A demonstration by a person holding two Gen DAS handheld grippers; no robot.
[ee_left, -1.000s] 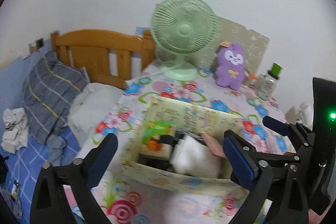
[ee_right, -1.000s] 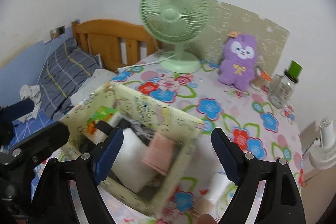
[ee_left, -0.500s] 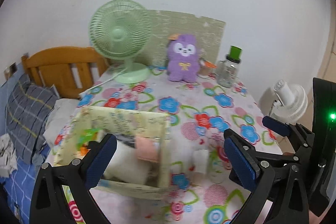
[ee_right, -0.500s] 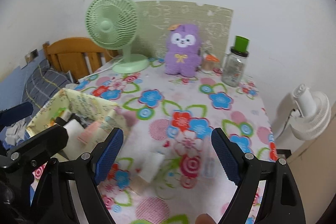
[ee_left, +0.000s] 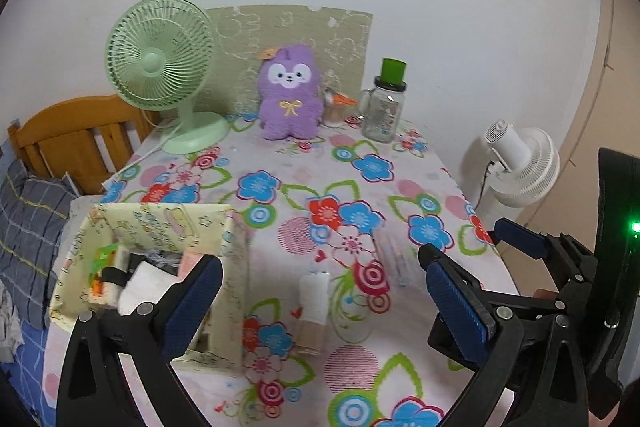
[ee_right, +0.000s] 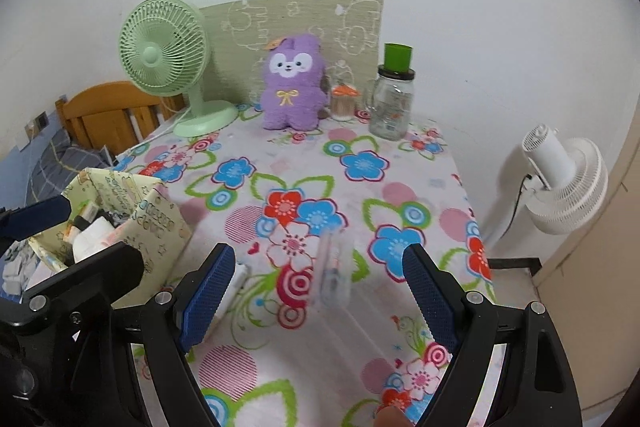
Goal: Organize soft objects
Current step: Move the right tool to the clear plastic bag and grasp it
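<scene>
Sitting at the table's left edge, a pale yellow patterned box (ee_left: 168,227) holds a white folded cloth (ee_left: 148,285) and a pink one (ee_left: 190,263) among other small things. The left gripper (ee_left: 320,297) hovers over the near part of the flowered tablecloth (ee_left: 400,187), jaws spread wide and gripping nothing; its left finger overlaps the box's near corner in that view. Between its fingers, just right of the box, lies a small rolled white-and-tan cloth (ee_left: 314,301) flat on the tablecloth. Further right, a clear, blurred packet (ee_right: 332,267) lies on the flowers, between the fingers of the right gripper (ee_right: 316,291), which is likewise spread wide and empty above it. Along the far edge stand a green fan (ee_left: 160,63) at the left corner, a purple plush toy (ee_left: 290,93) in the middle, and a glass jar with a green cap (ee_left: 386,103) to its right. A white fan (ee_right: 564,179) stands off the table's right side.
</scene>
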